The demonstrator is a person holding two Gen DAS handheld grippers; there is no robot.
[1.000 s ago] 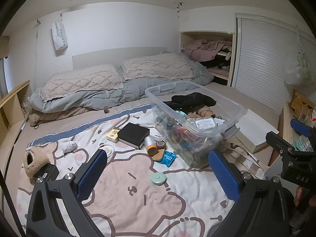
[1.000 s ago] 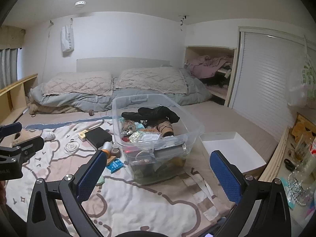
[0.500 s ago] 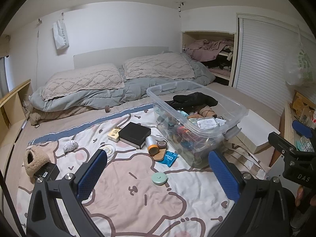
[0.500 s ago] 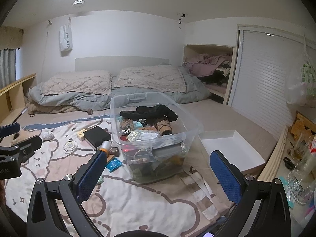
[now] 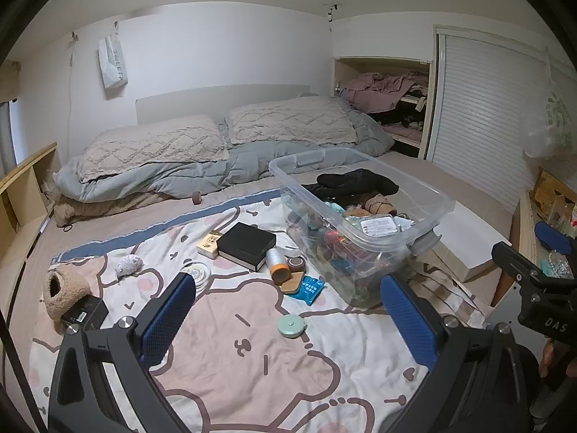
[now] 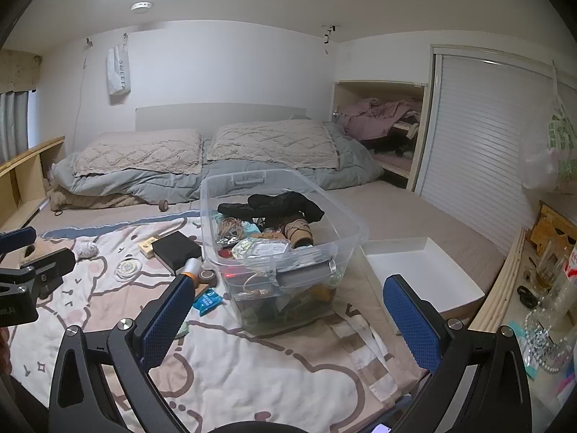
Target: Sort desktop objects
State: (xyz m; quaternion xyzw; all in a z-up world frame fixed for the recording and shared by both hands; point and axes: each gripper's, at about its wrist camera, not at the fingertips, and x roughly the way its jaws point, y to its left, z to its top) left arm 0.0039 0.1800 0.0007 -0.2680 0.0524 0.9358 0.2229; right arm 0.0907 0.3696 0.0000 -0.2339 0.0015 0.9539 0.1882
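Judging sorting partly done: clear bin [image 5: 425,195] at centre holds many items, black box [image 5: 247,246] and others remain on blanket [image 5: 252,361], while your left gripper [image 5: 288,321] and right gripper [image 6: 288,321] gape wide, empty.

- Clear bin [image 5: 425,195]: upright on bed, lid off, crammed with clutter.
- Black box [image 5: 247,244], mint tape measure [image 5: 291,326], blue packet [image 5: 311,288]: loose left of my bin.
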